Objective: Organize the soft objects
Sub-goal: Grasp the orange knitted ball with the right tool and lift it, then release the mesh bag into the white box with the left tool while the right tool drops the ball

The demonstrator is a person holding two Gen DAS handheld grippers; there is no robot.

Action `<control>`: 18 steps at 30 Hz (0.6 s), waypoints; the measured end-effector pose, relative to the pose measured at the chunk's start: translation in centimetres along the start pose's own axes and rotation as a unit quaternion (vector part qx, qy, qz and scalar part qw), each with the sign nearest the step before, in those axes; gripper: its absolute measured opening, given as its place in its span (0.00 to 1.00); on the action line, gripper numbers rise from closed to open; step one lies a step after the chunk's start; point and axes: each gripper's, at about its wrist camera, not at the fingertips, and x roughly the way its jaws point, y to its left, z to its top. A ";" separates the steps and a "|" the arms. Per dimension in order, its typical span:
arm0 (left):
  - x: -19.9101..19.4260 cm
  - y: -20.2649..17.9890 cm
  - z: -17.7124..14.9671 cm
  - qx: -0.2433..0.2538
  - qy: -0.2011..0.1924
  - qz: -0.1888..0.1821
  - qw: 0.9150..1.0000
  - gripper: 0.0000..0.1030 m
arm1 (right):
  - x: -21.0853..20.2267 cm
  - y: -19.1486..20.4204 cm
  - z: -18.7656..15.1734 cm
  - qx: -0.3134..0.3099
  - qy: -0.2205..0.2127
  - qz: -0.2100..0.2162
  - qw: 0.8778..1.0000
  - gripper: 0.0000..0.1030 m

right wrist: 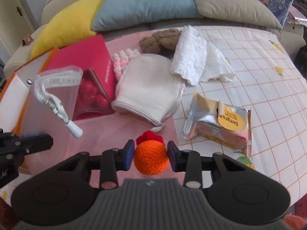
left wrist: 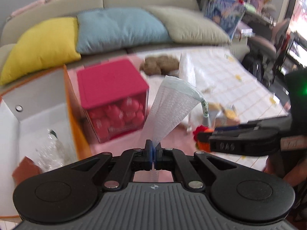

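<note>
Left claw: the left gripper (left wrist: 153,153) is pinched tight on the bottom corner of a see-through bag (left wrist: 170,103), which hangs in the air above the pink cloth (right wrist: 107,134).
Right claw: the right gripper (right wrist: 150,154) has its jaws around the orange ball (right wrist: 150,160). They look like they just touch its sides, but I cannot tell if they squeeze it yet.
What could go wrong: the ball is round and squishy, so it could pop out if the grip is too light. The bag is thin (only a corner is held) and could slip or flop shut.
How the ball looks: orange yarn, with a red frill on top.
Where it is: on the pink cloth, near the white mitt (right wrist: 151,88) and the snack packet (right wrist: 216,122).
Maybe-home: the orange box (left wrist: 38,103) sits open beside the red cube (left wrist: 113,99).
</note>
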 end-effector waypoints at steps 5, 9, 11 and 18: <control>-4.0 0.7 0.1 -0.006 -0.051 0.019 0.999 0.01 | -2.8 2.2 0.2 -0.020 -0.026 0.013 0.999 0.36; -6.4 2.1 0.0 -0.028 -0.076 0.033 0.996 0.01 | -4.5 4.3 0.3 -0.042 -0.042 0.026 0.998 0.36; -7.4 3.0 -0.1 -0.039 -0.087 0.045 0.994 0.01 | -5.4 5.6 0.5 -0.054 -0.053 0.036 0.996 0.36; -9.8 6.5 -1.0 -0.081 -0.107 0.097 0.986 0.01 | -7.7 10.7 1.4 -0.103 -0.085 0.079 0.988 0.36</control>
